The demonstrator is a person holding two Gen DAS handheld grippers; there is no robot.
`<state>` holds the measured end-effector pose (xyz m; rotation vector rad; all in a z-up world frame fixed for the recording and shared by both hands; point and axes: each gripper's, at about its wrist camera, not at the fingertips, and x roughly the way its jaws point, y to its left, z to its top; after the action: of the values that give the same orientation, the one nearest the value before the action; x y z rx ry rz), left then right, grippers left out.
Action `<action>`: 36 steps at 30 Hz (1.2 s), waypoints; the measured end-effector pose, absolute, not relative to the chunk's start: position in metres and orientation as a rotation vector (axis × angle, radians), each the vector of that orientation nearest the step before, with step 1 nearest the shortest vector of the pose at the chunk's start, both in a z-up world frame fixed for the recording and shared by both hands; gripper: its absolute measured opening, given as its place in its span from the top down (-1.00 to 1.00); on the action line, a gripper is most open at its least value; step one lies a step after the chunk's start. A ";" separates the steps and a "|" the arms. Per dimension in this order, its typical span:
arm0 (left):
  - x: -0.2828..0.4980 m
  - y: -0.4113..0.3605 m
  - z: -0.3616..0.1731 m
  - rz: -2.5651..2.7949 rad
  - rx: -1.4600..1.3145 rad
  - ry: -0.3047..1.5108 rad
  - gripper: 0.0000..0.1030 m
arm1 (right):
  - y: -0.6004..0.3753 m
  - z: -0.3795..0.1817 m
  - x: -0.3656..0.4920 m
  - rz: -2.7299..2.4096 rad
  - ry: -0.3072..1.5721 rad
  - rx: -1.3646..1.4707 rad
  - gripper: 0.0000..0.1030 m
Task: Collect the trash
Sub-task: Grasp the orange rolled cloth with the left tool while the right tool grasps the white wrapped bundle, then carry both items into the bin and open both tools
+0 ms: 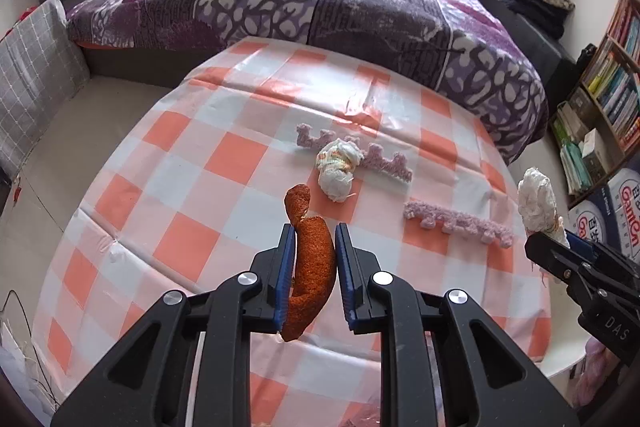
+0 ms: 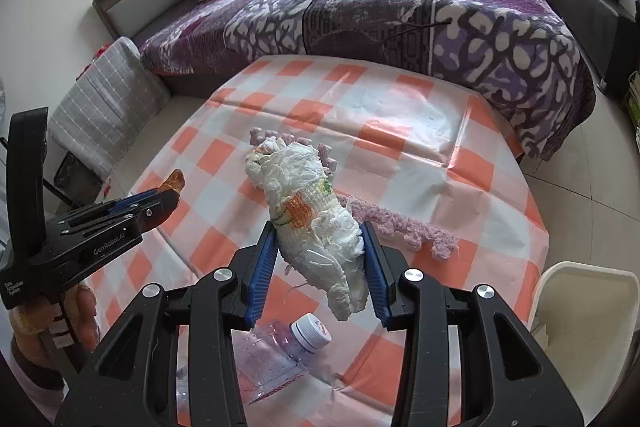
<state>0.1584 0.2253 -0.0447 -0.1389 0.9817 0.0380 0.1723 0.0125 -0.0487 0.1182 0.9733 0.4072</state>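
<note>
My left gripper (image 1: pixel 314 231) is shut on a curled orange peel (image 1: pixel 316 267), held above the orange-and-white checked table (image 1: pixel 192 163). My right gripper (image 2: pixel 318 227) is shut on a long crumpled white tissue wad (image 2: pixel 308 203), also lifted off the cloth. Each view shows the other gripper: the right gripper (image 1: pixel 560 243) with its wad (image 1: pixel 538 199) at the right edge, the left gripper (image 2: pixel 158 201) with the peel (image 2: pixel 174 181) at the left, a hand on its handle. A second tissue wad (image 1: pixel 338 163) lies on the table.
Two pink fluffy strips (image 1: pixel 460 221) (image 1: pixel 384 159) lie on the cloth. A crushed clear plastic bottle (image 2: pixel 280 351) with a white cap lies at the near edge. A white bin (image 2: pixel 588 311) stands at the table's right. A purple bed (image 1: pixel 360 7) is behind, bookshelves (image 1: pixel 612 75) to the right.
</note>
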 end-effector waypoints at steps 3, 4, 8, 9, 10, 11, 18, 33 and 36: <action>0.146 0.221 -0.029 0.068 -0.183 0.939 0.59 | 0.004 -0.035 0.163 0.386 0.932 0.142 0.24; 0.143 0.219 -0.024 0.079 -0.202 0.925 0.59 | 0.001 -0.033 0.159 0.379 0.920 0.144 0.23; 0.128 0.209 -0.009 0.129 -0.221 0.872 0.59 | -0.013 -0.019 0.150 0.347 0.868 0.174 0.23; 0.125 0.205 -0.006 0.139 -0.224 0.860 0.59 | -0.017 -0.017 0.148 0.339 0.856 0.181 0.23; 0.122 0.202 -0.004 0.146 -0.226 0.849 0.59 | -0.020 -0.015 0.146 0.330 0.845 0.182 0.23; 0.119 0.198 -0.001 0.150 -0.227 0.834 0.59 | -0.023 -0.013 0.145 0.323 0.837 0.180 0.23; 0.112 0.173 0.007 0.190 -0.210 0.766 0.59 | -0.047 -0.003 0.135 0.255 0.793 0.189 0.23; 0.119 0.096 0.010 0.112 -0.148 0.732 0.59 | -0.111 -0.002 0.120 0.122 0.785 0.197 0.23; 0.120 0.078 0.007 0.084 -0.125 0.738 0.59 | -0.124 -0.002 0.118 0.099 0.790 0.206 0.23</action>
<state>0.1204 0.0779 0.0071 -0.1247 0.7383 0.0837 0.1183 -0.1238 -0.0021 0.2056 0.7900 0.0990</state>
